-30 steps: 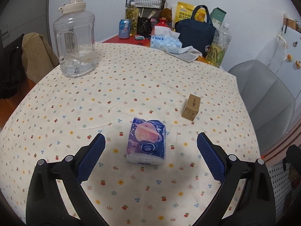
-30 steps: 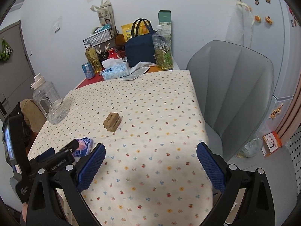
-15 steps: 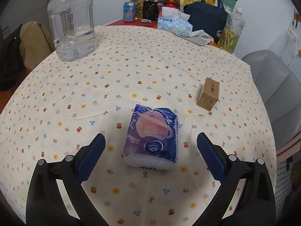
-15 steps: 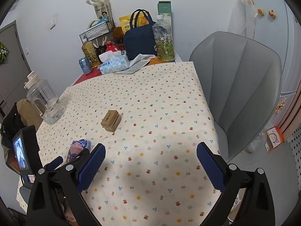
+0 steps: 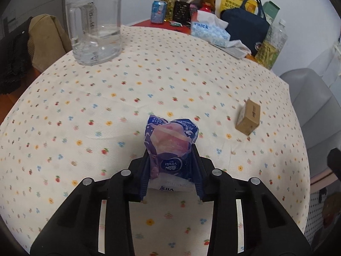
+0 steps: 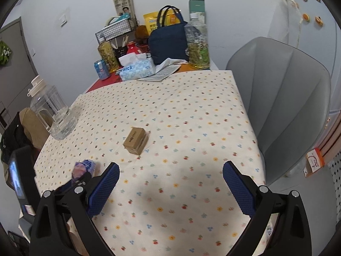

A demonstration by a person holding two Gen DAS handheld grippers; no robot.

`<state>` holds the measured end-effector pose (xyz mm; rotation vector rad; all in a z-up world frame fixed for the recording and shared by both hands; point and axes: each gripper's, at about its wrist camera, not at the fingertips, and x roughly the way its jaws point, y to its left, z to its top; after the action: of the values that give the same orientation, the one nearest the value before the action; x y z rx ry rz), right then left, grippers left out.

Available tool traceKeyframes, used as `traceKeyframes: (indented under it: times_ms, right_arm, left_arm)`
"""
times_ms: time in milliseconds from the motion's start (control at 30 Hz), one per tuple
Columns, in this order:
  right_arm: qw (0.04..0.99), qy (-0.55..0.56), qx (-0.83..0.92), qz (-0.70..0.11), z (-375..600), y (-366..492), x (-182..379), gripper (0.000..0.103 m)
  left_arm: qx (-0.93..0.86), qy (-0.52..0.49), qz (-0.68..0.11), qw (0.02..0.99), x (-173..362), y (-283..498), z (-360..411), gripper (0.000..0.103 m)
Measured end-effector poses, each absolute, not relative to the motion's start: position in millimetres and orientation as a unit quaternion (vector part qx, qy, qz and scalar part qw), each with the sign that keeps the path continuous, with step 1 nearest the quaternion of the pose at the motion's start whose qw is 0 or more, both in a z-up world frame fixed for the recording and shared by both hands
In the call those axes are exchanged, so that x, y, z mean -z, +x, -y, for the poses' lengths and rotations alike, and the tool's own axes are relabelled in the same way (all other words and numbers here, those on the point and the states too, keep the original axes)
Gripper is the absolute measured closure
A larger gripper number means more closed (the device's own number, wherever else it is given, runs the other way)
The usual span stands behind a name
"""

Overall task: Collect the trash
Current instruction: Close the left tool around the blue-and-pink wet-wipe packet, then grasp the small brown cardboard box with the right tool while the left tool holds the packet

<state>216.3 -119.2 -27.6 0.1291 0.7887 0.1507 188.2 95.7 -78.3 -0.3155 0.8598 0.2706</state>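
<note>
Far left, a water jug stands near the table's edge, well clear of the work.

Left gripper: jaws have just been closing, and the tissue pack is now pinched between them. The pack's sides crumple inward under the blue pads, its far end bulging out past the tips. It looks soft, so the squeeze has to go deep to get a hold. Its underside seems to rest on the cloth; lift not yet begun, I judge.

Right of the pack, well apart, a small cardboard box lies on the cloth, likely the next piece of trash.

Right gripper: jaws spread wide, nothing between them, hanging over bare cloth with the box ahead of it and a little to the left. Probably lining up for it.

Beyond the table's right edge, a grey chair.
</note>
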Motion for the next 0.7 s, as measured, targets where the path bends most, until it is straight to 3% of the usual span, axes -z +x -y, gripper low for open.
traceKeyframes:
  times_ms: [700]
  right_arm:
    - [0.906, 0.013, -0.105, -0.409, 39, 261, 35, 0.013]
  left_arm:
    - [-0.185, -0.198, -0.376, 0.886, 65, 179, -181, 0.068]
